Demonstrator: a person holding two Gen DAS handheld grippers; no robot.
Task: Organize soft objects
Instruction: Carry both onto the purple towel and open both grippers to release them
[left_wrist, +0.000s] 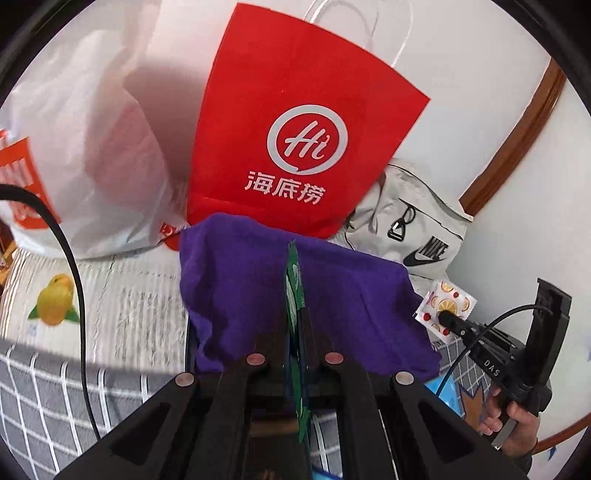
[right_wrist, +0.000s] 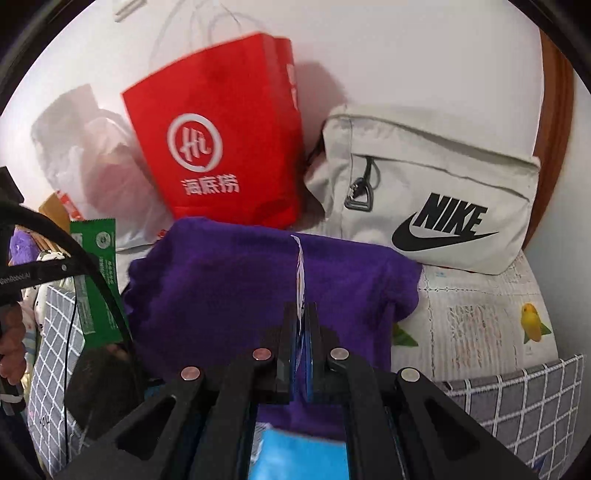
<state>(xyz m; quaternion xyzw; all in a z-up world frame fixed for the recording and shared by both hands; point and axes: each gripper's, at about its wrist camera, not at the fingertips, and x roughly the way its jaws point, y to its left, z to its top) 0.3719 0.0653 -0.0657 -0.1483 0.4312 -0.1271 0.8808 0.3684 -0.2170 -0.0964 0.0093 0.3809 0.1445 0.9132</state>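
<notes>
Left gripper (left_wrist: 293, 325): jaws clamped on green sachet (left_wrist: 294, 291). Right gripper (right_wrist: 303, 325): jaws clamped on fruit-print sachet (right_wrist: 300, 273). Both above purple cloth (right_wrist: 258, 280) on bed (right_wrist: 480, 314); red bag (right_wrist: 221, 147), grey bag (right_wrist: 443, 192) against wall.

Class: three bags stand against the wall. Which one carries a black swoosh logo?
The pale grey Nike bag, right of the red paper bag. The red one bears a white circle logo; the white plastic bag shows no swoosh.

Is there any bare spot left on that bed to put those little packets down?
Yes: the fruit-print sheet lies bare between the purple cloth, the Nike bag and the checked blanket. By the wall it is crowded: red bag and white plastic bag.
</notes>
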